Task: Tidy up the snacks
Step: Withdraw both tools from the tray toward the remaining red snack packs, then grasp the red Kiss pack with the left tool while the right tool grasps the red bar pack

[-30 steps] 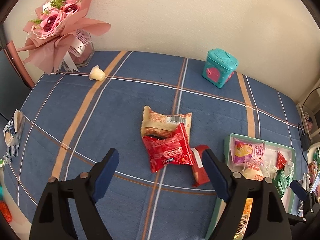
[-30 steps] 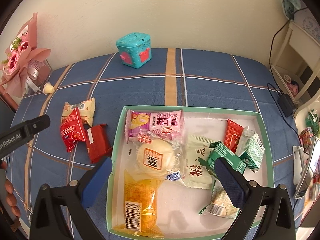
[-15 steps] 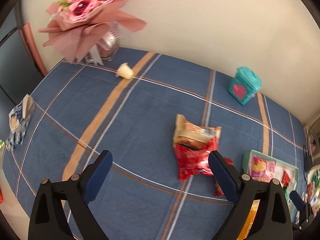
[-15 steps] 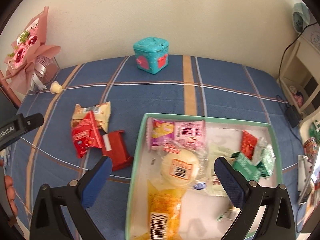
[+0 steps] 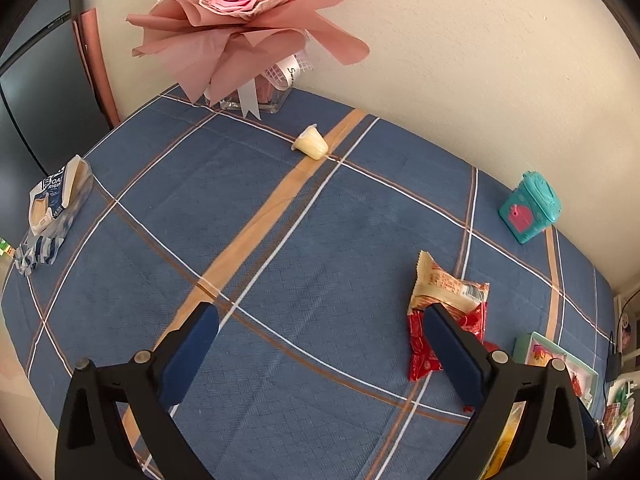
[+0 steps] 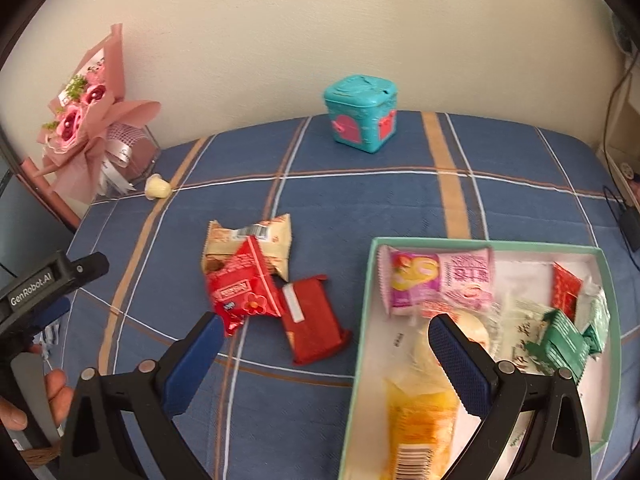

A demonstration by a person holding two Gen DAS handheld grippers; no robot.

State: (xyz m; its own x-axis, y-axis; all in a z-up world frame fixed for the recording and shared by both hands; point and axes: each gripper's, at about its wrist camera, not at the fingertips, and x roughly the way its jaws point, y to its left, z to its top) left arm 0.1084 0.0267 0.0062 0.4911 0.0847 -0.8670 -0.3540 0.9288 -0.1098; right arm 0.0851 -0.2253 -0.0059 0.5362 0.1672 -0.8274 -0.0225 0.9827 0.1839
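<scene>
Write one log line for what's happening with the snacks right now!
left gripper: open, jaws just opening, empty | right gripper: open, empty | tray: holds snacks | three packets: on cloth beside tray | jelly cup: near bouquet

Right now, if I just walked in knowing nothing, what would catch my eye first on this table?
Probably the big pink rose bouquet at the far corner against the wall, above the blue plaid tablecloth. Next, the mint-green tray crowded with snack packets, with three loose ones beside it, a bright red packet lying on top. Also the teal toy box near the wall.
</scene>
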